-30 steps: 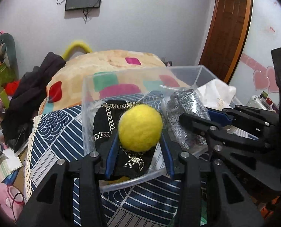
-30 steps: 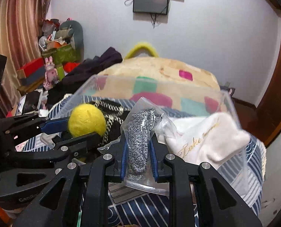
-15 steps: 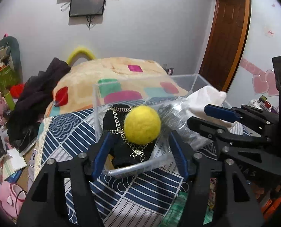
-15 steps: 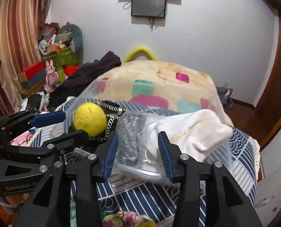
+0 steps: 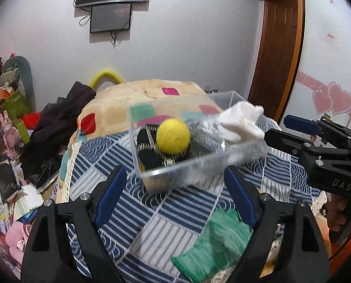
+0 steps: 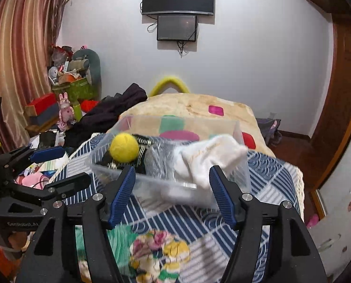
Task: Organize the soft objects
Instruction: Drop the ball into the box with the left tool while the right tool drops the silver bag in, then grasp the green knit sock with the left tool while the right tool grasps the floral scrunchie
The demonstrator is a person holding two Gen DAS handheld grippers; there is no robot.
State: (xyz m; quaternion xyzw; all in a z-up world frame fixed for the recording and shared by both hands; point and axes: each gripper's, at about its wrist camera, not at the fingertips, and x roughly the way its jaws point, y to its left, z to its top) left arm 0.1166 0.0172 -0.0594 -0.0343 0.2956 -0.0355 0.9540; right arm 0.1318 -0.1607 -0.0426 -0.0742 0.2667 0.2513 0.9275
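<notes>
Clear plastic box (image 5: 199, 162): it stands on the bed, on the blue striped quilt (image 5: 151, 212), and it holds all the soft things you see gathered.
Yellow felt ball (image 5: 173, 136): it lies in the left part of the box, on top of the black cloth with gold chain (image 5: 149, 155). One second ago your left tongs held it; now it is free.
Grey knitted piece in its plastic bag (image 6: 161, 158): it sits in the middle of the box, between the ball and the white sock (image 6: 213, 158). One second ago your right tongs pinched it; now it rests alone.
White sock: it hangs over the right side of the box, partly above the rim.
Left tongs (image 5: 175, 198): wide open, holding nothing, pulled back and up from the box.
Right tongs (image 6: 173, 193): also wide open and empty, drawn back in front of the near wall of the box.
What has changed: both tongs opened and moved away together, so two items were put down at once.
Meaning for the task: I judge that this placing step is finished, and your hands are free for the next pick.
Things not yet sorted: a green cloth (image 5: 215, 243) and a flowered cloth (image 6: 161, 252) lie on the quilt near you, outside the box. They look like the next candidates.
Risk: the sock may slip out, because it leans over the rim.
</notes>
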